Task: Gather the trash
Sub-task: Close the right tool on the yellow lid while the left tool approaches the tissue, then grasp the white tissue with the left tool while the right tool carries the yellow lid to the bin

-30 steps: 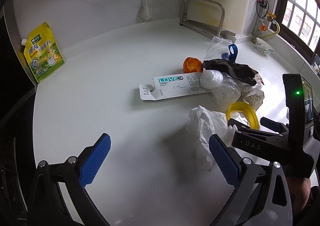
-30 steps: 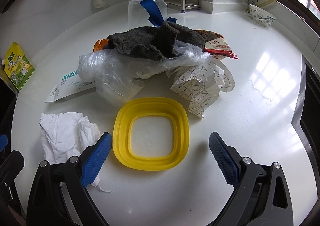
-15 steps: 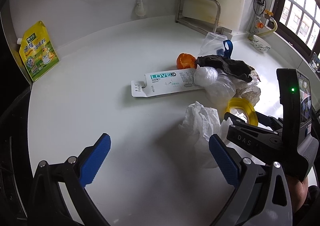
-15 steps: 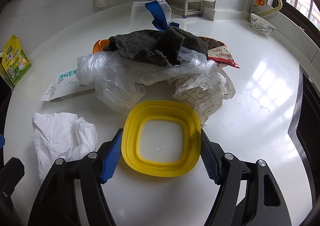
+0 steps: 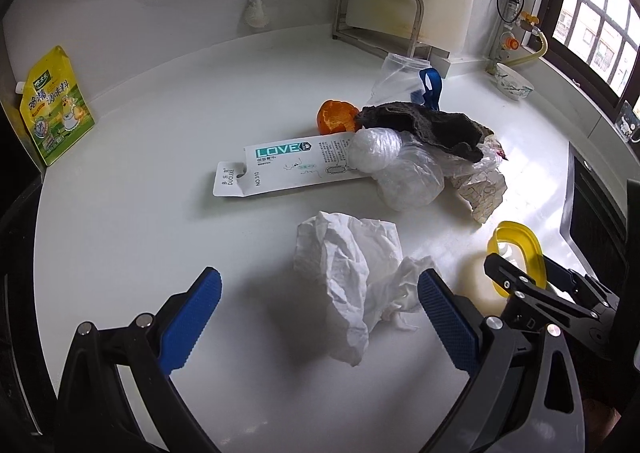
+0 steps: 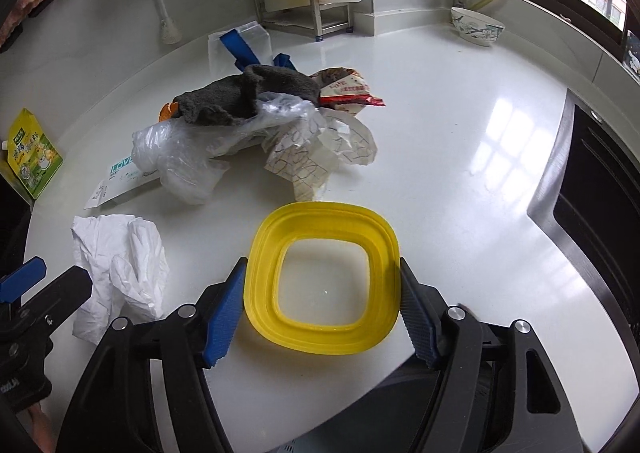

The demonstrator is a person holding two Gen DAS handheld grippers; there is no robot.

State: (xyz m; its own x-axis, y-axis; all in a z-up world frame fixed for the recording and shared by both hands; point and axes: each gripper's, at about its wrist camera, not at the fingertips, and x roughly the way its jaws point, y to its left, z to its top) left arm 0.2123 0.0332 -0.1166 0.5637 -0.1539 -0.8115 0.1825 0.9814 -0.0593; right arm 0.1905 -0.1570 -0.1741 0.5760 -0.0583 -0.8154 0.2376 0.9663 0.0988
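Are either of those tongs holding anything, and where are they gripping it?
The right tongs clamp the yellow lid by its two opposite side edges. The left tongs are open, holding nothing.

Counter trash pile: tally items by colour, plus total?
Yellow: 1, lid
White: 2, tissue, LOVE card
Orange: 1, peel
Dark grey: 1, cloth
Clear: 1, plastic bag
Red-brown: 1, wrapper
Patterned: 1, paper
Total: 8
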